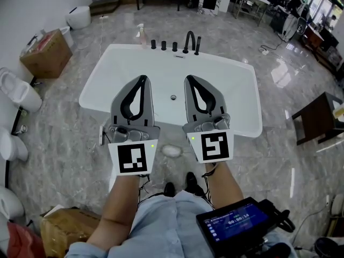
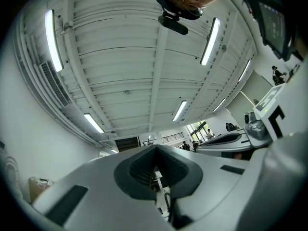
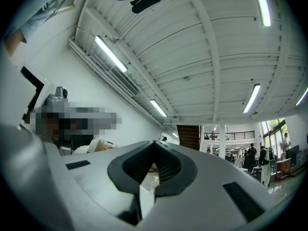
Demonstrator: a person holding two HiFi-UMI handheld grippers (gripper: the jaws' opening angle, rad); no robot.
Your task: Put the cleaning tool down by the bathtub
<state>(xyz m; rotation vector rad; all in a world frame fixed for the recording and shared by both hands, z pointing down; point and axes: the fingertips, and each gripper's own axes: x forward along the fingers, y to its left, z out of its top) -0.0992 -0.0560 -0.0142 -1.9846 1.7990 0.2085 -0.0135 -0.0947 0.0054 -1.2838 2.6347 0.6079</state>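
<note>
Head view: white bathtub (image 1: pixel 236 69), only its drain (image 1: pixel 173 97) inside. Left gripper (image 1: pixel 142 79) and right gripper (image 1: pixel 189 79) above it. Cleaning tool (image 1: pixel 172 151): pale lump on the floor just beside the bathtub, outline unclear.
Left gripper view: jaws pressed together, empty.
Right gripper view: likewise.

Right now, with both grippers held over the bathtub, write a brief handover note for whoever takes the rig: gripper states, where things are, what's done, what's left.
Left gripper: shut, empty.
Right gripper: shut, empty.
Both are held side by side over the white bathtub.
A pale roundish object lies on the floor by the tub's near side. It is likely the cleaning tool, but too small to be sure.
Done: tool apparently set down.
Left: confirm that, then back away.
</note>
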